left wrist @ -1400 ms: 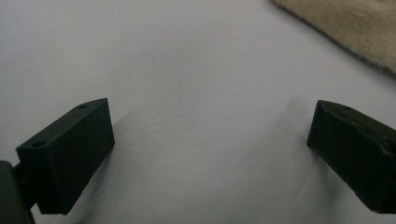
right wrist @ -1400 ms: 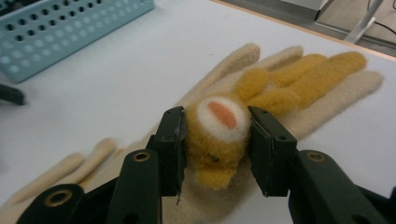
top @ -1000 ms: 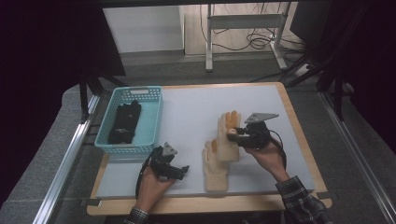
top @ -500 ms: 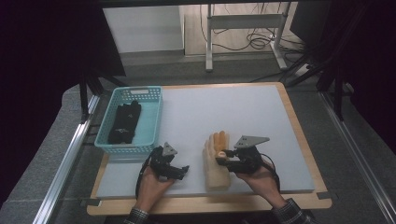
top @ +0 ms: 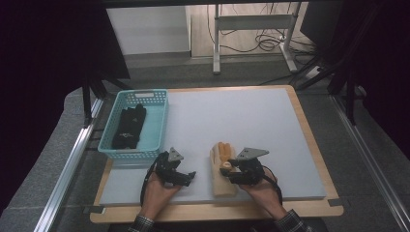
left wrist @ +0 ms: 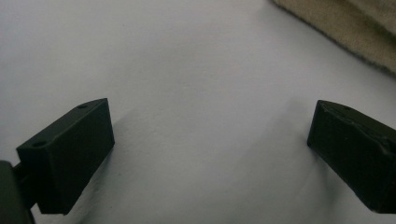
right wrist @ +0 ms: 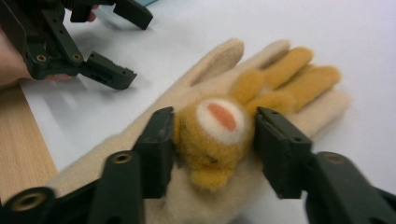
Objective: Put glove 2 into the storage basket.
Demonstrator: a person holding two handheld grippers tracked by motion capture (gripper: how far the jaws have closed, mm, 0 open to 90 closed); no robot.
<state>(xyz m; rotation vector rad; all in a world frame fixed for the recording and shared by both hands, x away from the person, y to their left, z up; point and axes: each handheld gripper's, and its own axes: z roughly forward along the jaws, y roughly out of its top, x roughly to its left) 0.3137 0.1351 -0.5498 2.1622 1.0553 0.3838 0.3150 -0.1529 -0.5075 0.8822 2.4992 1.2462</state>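
Cream knit makes up the lower glove (top: pixel 223 180), which lies flat on the white mat (top: pixel 241 121) at about six o'clock of the table, cuff toward the person and fingertips pointing to twelve. A mustard-yellow glove (right wrist: pixel 219 135) sits bunched on top of it, its fuzzy fingers fanning toward one o'clock in the right gripper view, a white patch with an orange spot facing up. The right gripper (right wrist: pixel 212 135) has its two black jaws pressed against either side of this yellow bundle, pinching it over the cream palm. The left gripper (left wrist: pixel 210 140) rests just beside the gloves at their nine o'clock; its jaws stand wide apart over bare mat with nothing between them, an edge of the cream glove showing at two o'clock in its own view. A turquoise basket (top: pixel 157 130) stands at ten o'clock on the table, with dark gloves (top: pixel 128 126) lying inside. Each hand (top: pixel 157 193) grips its tool from the near edge
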